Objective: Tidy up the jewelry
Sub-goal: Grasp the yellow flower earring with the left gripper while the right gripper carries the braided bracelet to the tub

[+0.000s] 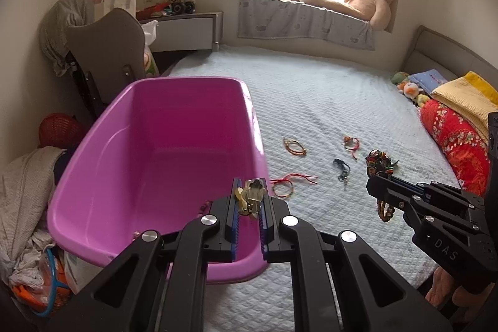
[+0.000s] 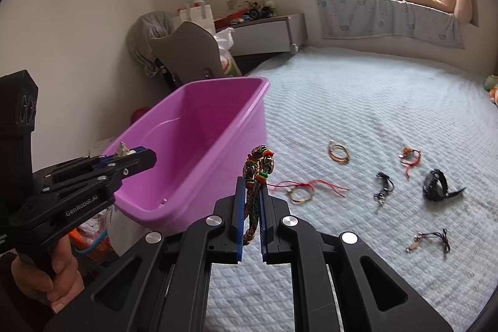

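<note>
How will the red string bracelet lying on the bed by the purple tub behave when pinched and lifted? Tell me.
The red string bracelet is probably floppy: its loose ends trail in wavy lines across the bed cover. It looks thin and light, so it should lift easily but dangle. Being so thin, it may be hard to pinch off the soft quilting.

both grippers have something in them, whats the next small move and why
Probably carry both on over the purple tub and open there. The left gripper is shut on a pale yellowish trinket near the rim; the right gripper is shut on a braided multicoloured bracelet just outside the tub.
</note>
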A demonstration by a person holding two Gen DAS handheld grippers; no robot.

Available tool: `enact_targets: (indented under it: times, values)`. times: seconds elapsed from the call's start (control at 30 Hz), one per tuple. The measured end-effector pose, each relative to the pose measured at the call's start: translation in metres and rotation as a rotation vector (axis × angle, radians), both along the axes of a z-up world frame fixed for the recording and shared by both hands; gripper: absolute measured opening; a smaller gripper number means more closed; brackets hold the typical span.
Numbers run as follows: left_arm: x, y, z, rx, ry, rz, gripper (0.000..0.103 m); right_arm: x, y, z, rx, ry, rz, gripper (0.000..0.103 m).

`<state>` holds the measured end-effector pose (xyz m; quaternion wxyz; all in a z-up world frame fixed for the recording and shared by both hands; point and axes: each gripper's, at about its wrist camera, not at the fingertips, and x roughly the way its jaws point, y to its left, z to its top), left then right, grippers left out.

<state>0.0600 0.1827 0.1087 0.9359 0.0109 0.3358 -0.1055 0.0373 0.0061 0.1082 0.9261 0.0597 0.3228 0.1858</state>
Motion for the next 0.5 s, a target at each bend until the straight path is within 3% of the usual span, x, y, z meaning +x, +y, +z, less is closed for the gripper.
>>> enact_targets:
  times: [0.23, 0.5]
  values:
    - [0.022, 0.052, -0.008, 0.047, 0.012, 0.081, 0.011, 0.023, 0.069, 0.01, 0.022, -0.007, 0.1, 0.008]
    - [0.048, 0.09, -0.029, 0.056, 0.041, 0.114, 0.011, 0.04, 0.124, -0.001, 0.045, 0.043, 0.137, 0.008]
